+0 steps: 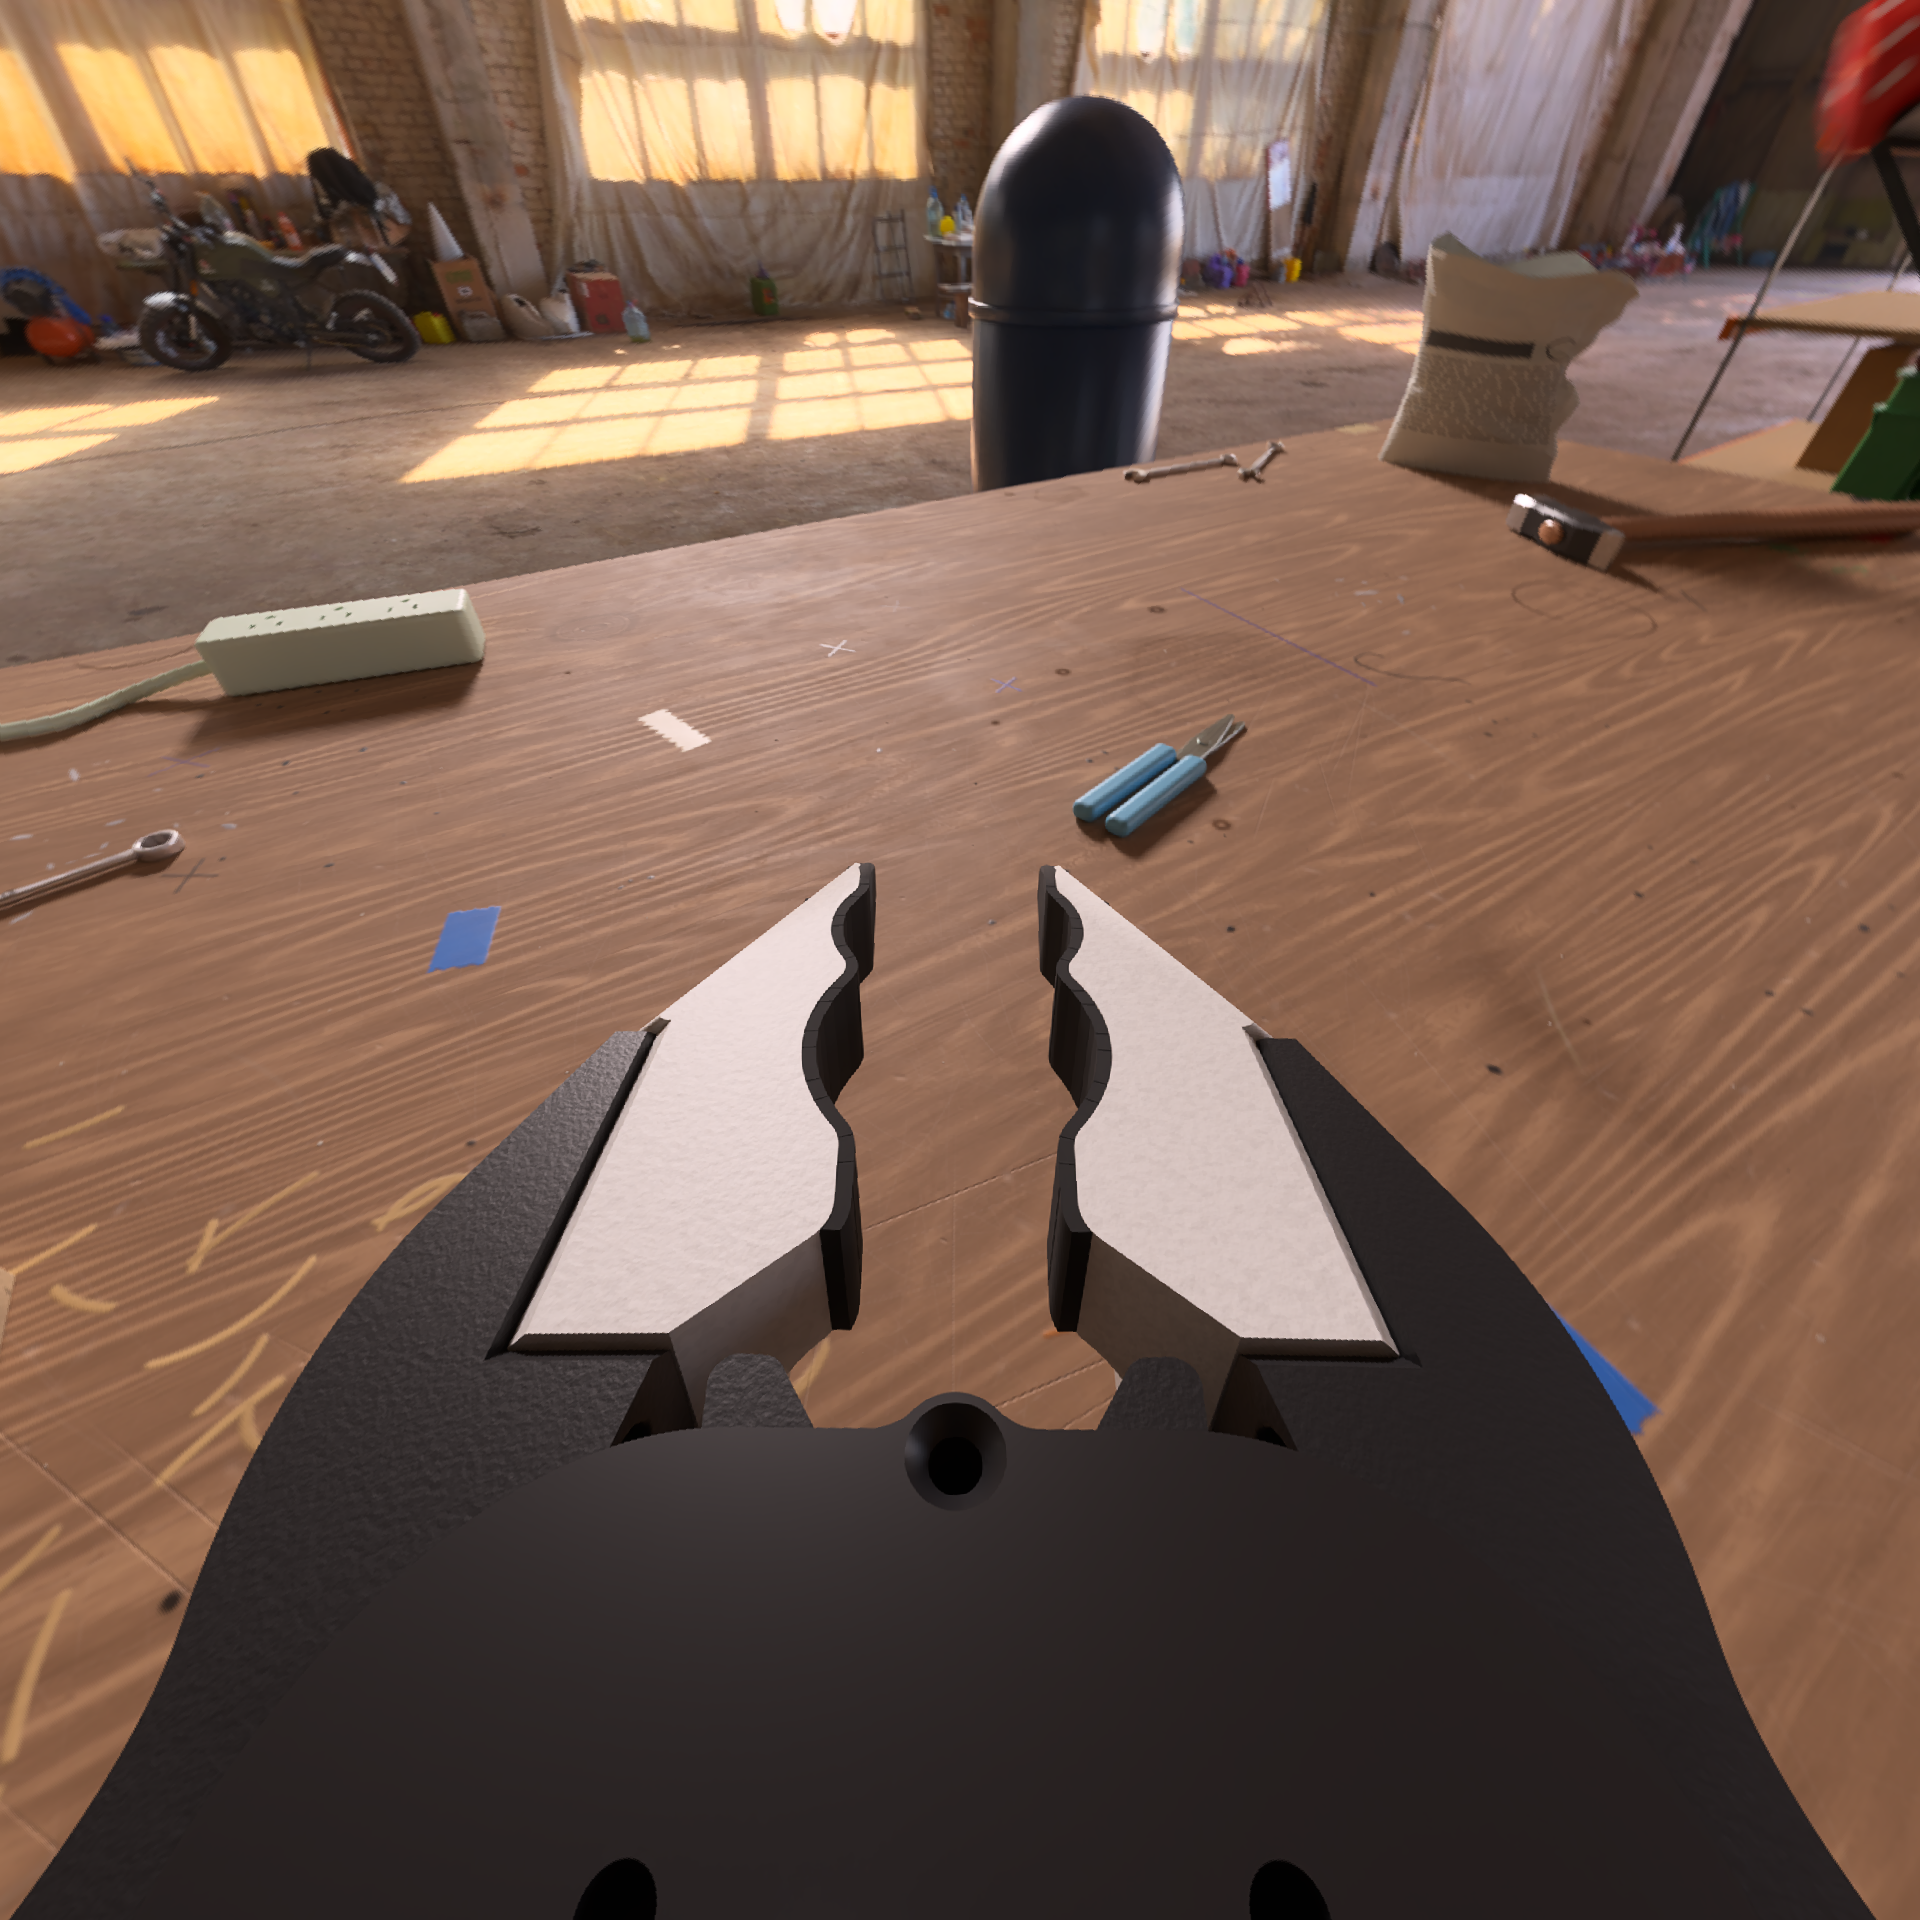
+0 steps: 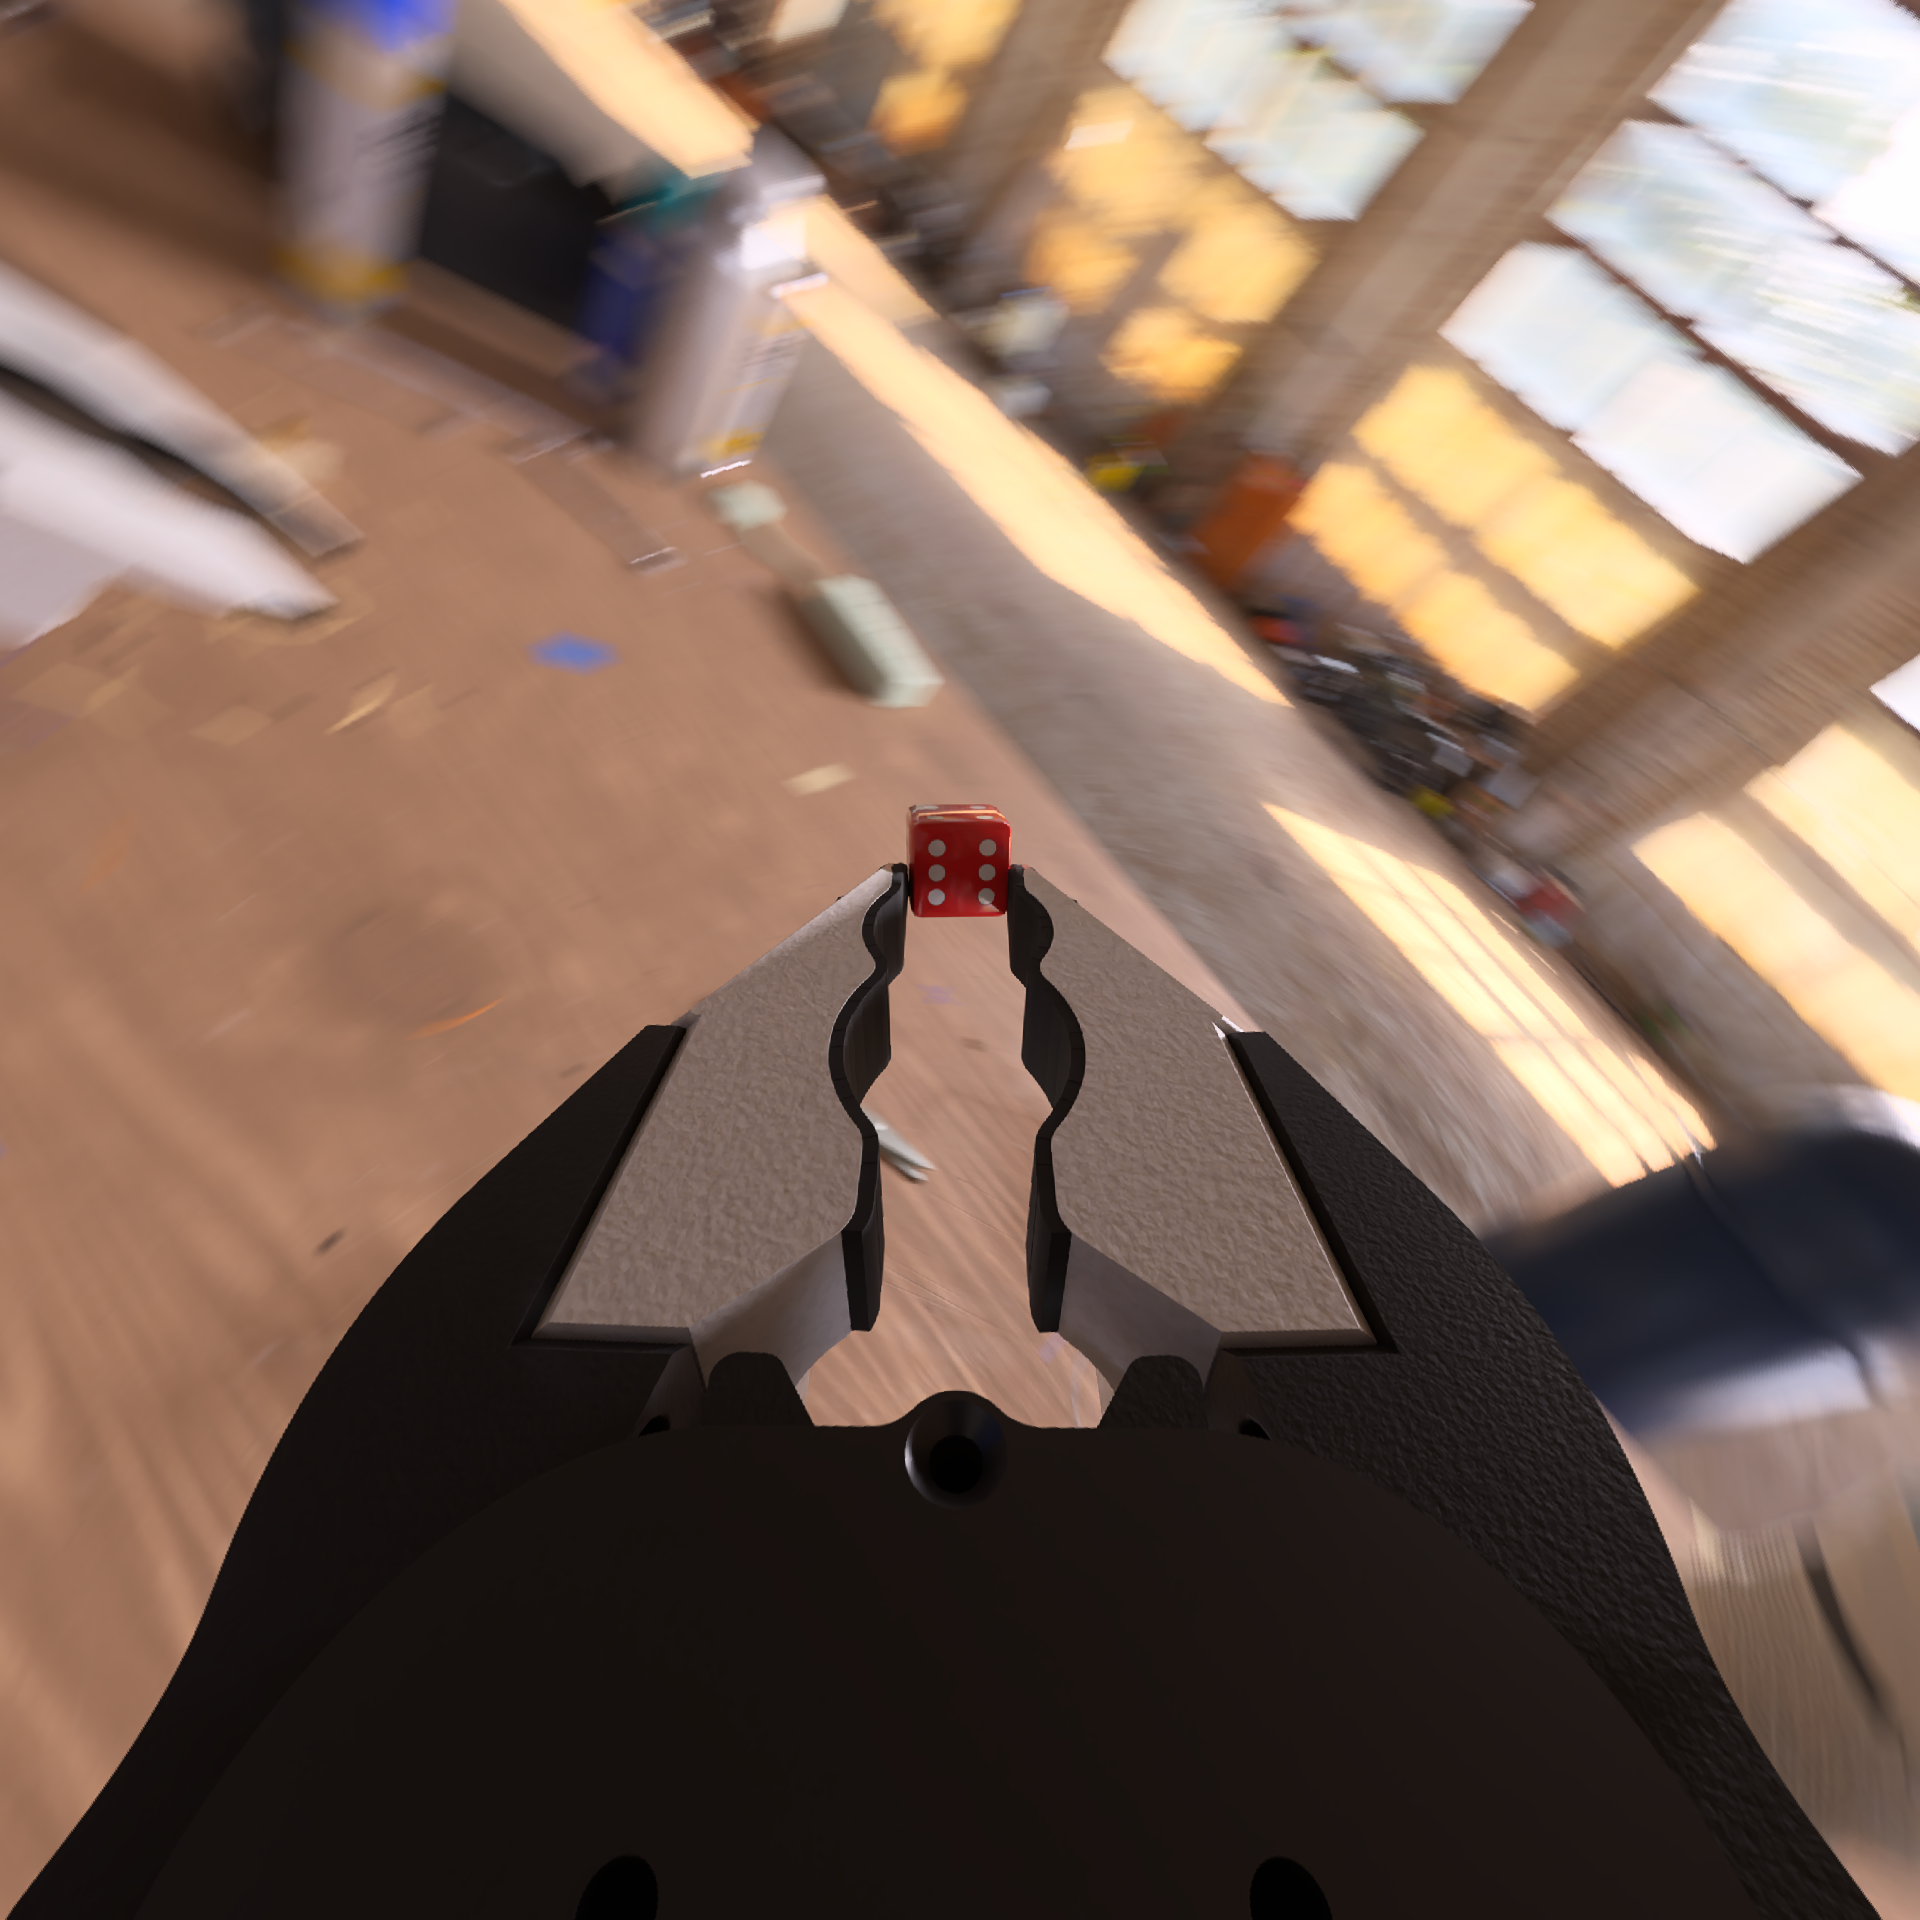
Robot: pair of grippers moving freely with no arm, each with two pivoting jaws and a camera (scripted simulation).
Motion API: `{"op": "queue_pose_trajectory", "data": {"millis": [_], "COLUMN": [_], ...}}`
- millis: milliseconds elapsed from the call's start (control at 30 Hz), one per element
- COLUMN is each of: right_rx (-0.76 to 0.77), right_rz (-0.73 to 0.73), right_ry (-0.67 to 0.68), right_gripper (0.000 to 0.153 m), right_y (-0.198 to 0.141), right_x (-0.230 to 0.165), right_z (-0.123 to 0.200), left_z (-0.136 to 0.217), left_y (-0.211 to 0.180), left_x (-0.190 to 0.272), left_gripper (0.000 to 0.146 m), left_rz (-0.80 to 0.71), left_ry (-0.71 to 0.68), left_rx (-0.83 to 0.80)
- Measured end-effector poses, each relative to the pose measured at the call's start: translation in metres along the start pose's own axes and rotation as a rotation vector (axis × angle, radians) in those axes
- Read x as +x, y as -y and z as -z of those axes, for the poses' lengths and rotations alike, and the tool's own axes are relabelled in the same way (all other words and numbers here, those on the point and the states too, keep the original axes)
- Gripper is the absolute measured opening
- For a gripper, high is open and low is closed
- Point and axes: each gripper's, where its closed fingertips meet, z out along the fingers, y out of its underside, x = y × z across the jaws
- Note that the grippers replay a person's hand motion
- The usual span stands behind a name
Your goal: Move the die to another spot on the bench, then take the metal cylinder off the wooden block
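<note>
My right gripper is shut on a small red die with white pips, pinched between the fingertips and held above the wooden bench. The right wrist view is tilted and heavily blurred by motion. My left gripper is open and empty, hovering over the bench. The metal cylinder and the wooden block do not show in either view.
In the left wrist view, blue-handled pliers lie just ahead to the right, a white power strip at the far left, a wrench at the left edge, a hammer and a sack at the far right. A dark rounded post stands beyond the bench edge.
</note>
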Motion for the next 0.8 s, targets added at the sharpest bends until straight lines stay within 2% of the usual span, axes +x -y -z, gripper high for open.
{"op": "queue_pose_trajectory", "data": {"millis": [67,100,167,267,333,400,467,533,767,800], "right_rx": [0.022,-0.015,-0.248,-0.602,-0.815,-0.967,-1.118,-1.192,-1.233,-1.236], "right_rz": [-0.216,-0.311,-0.442,-0.529,-0.559,-0.569,-0.541,-0.519,-0.519,-0.515], "right_ry": [-0.255,-0.32,-0.357,-0.253,-0.075,0.114,0.219,0.251,0.27,0.259], "right_gripper": [0.019,0.019,0.019,0.019,0.019,0.019,0.019,0.019,0.019,0.028], "right_y": [-0.019,-0.038,-0.096,-0.181,-0.227,-0.26,-0.288,-0.302,-0.303,-0.305], "right_x": [0.063,0.086,0.115,0.117,0.091,0.061,0.043,0.039,0.04,0.042], "right_z": [0.037,0.053,0.076,0.088,0.087,0.084,0.086,0.087,0.091,0.091], "left_z": [0.001,0.001,0.001,-0.001,-0.002,-0.003,-0.005,-0.006,-0.004,-0.004], "left_y": [0.002,0.002,0.001,-0.002,-0.004,-0.006,-0.009,-0.011,-0.009,-0.009], "left_x": [-0.003,-0.004,-0.005,-0.002,0.001,0.003,0.005,0.006,0.009,0.01], "left_gripper": [0.031,0.031,0.031,0.031,0.031,0.031,0.031,0.031,0.032,0.032], "left_rz": [0.027,0.03,0.021,0.004,-0.002,-0.013,-0.025,-0.036,-0.03,-0.032], "left_ry": [0.012,0.013,0.02,0.015,0.003,0.001,-0.004,-0.003,-0.022,-0.025], "left_rx": [0.014,0.013,0.011,-0.005,-0.014,-0.025,-0.033,-0.04,-0.04,-0.042]}}
